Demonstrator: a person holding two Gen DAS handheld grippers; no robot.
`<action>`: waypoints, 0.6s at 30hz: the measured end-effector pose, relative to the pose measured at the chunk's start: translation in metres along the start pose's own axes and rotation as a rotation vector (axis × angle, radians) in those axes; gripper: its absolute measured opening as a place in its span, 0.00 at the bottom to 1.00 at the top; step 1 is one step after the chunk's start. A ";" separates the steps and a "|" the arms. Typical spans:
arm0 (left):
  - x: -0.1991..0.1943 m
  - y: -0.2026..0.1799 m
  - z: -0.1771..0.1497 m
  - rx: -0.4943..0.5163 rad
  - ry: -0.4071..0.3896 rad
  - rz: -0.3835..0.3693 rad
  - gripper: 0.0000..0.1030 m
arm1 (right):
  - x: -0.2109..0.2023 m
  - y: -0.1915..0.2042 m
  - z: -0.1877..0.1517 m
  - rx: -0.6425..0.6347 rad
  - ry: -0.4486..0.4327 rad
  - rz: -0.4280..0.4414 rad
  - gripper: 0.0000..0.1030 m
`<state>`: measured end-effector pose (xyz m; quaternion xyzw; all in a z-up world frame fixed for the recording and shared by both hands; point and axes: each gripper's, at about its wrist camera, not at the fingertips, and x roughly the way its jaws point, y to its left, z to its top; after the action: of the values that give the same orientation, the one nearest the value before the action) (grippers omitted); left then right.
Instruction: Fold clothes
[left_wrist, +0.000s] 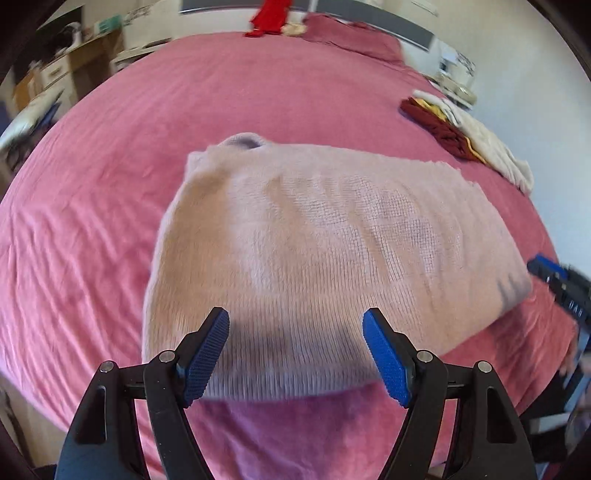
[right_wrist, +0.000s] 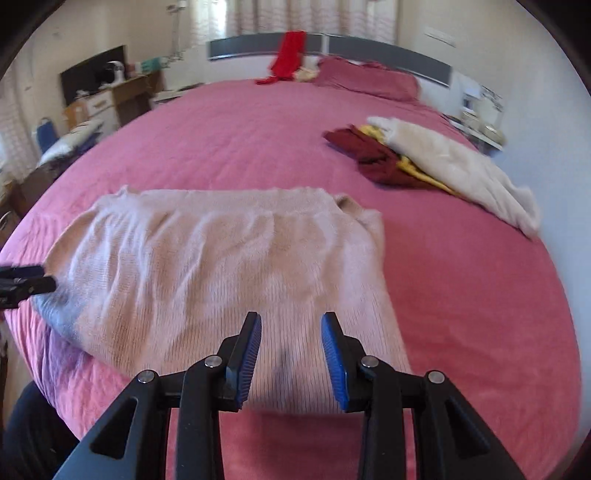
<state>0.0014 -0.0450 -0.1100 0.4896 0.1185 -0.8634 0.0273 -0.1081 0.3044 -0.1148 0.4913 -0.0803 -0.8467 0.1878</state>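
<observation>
One folded sweater (right_wrist: 221, 266) lies crosswise, neckline rightward.

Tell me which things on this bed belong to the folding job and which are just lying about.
Job: pale pink knitted sweater; heap of maroon, yellow and cream clothes.

Lying about: red garment on the headboard; pink pillow; wooden desk.
</observation>
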 end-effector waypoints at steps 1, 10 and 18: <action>-0.004 0.000 -0.003 -0.013 -0.013 0.008 0.74 | -0.004 0.003 -0.006 -0.004 -0.004 -0.019 0.33; -0.016 -0.010 -0.025 -0.044 -0.049 0.016 0.74 | -0.030 0.018 -0.041 -0.042 -0.003 -0.130 0.33; -0.026 -0.036 -0.041 0.112 -0.027 0.038 0.74 | -0.040 0.021 -0.058 -0.078 0.030 -0.174 0.44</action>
<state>0.0434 -0.0025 -0.1017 0.4806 0.0603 -0.8747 0.0180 -0.0351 0.3041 -0.1052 0.5013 -0.0013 -0.8549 0.1337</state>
